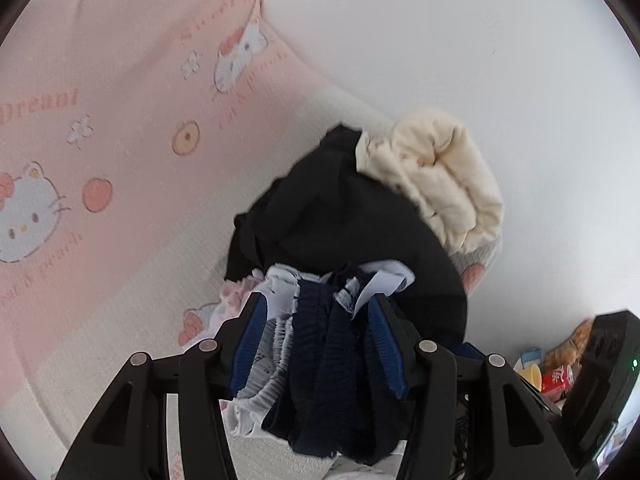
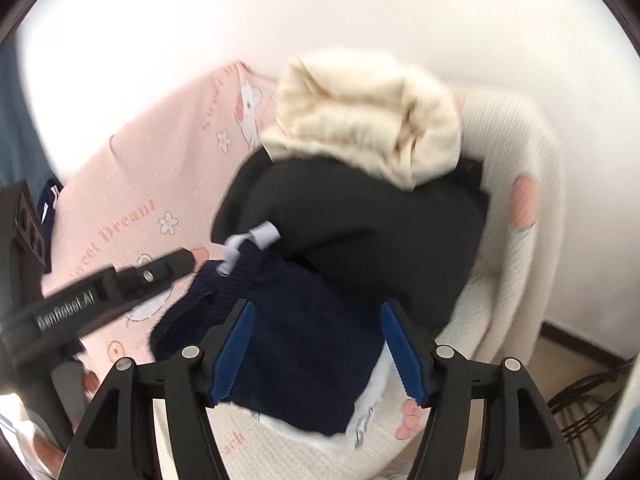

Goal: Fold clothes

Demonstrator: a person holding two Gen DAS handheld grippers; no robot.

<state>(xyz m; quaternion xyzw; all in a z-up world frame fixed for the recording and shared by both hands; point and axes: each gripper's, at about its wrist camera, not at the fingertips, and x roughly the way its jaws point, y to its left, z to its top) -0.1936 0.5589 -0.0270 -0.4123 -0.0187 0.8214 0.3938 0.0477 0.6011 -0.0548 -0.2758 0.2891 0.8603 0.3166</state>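
Left tongs (image 1: 320, 320) clamp one navy garment (image 1: 332, 360); right tongs (image 2: 316, 344) gape beside two folded clothes (image 2: 360, 216).

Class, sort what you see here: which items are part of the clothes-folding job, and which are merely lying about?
Part of the job:
navy garment, bunched between the left gripper fingers
black garment
cream garment
right gripper

Lying about:
pink cartoon blanket underneath
cables on the floor
snack packets

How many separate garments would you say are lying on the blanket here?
3: a navy garment nearest, between the right gripper fingers; a black garment behind; a cream garment on top. More may be hidden.
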